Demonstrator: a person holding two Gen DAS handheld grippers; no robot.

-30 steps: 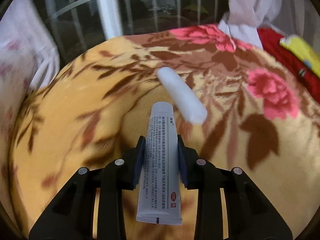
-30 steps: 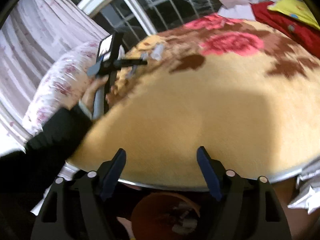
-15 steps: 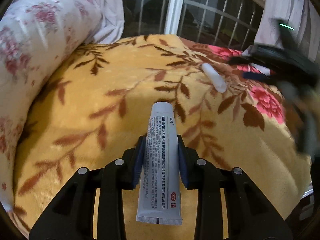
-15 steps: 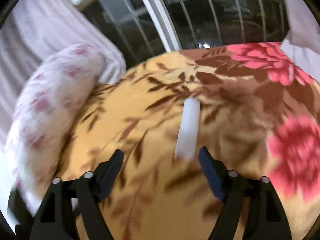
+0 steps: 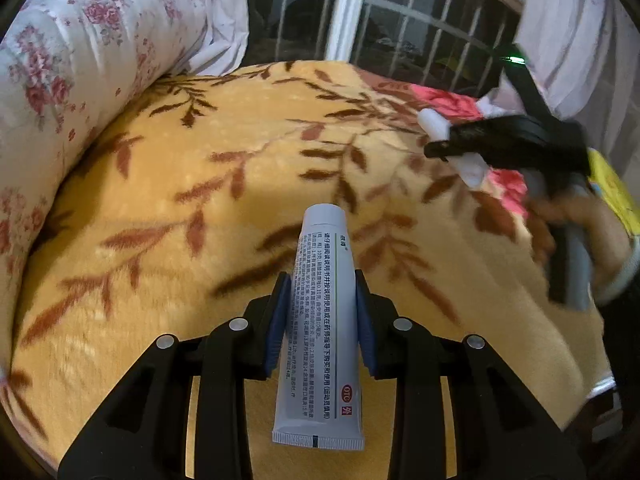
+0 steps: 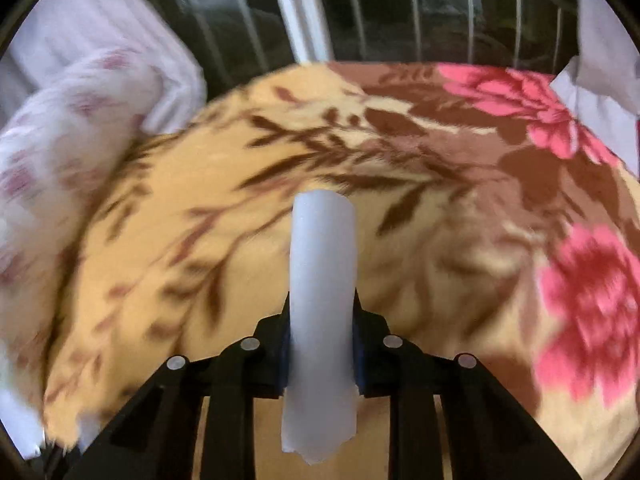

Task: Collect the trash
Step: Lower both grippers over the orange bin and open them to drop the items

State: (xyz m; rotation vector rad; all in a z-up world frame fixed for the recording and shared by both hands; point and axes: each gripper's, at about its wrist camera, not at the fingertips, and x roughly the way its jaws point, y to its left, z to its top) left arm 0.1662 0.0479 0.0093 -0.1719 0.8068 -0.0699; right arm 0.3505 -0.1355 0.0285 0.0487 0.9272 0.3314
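Left wrist view: the left gripper [image 5: 320, 316] clamps an ointment tube [image 5: 322, 332] at lower centre, its cap end over the floral blanket [image 5: 180, 200]. At right, blurred, the right gripper [image 5: 444, 148] pinches a white paper roll [image 5: 434, 124].

Right wrist view: the jaws squeeze that roll [image 6: 322, 300], torn lower end cut short; the surroundings smear.

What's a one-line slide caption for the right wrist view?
Right gripper jaws shut on a white paper roll, held over the floral yellow blanket beside a barred window.
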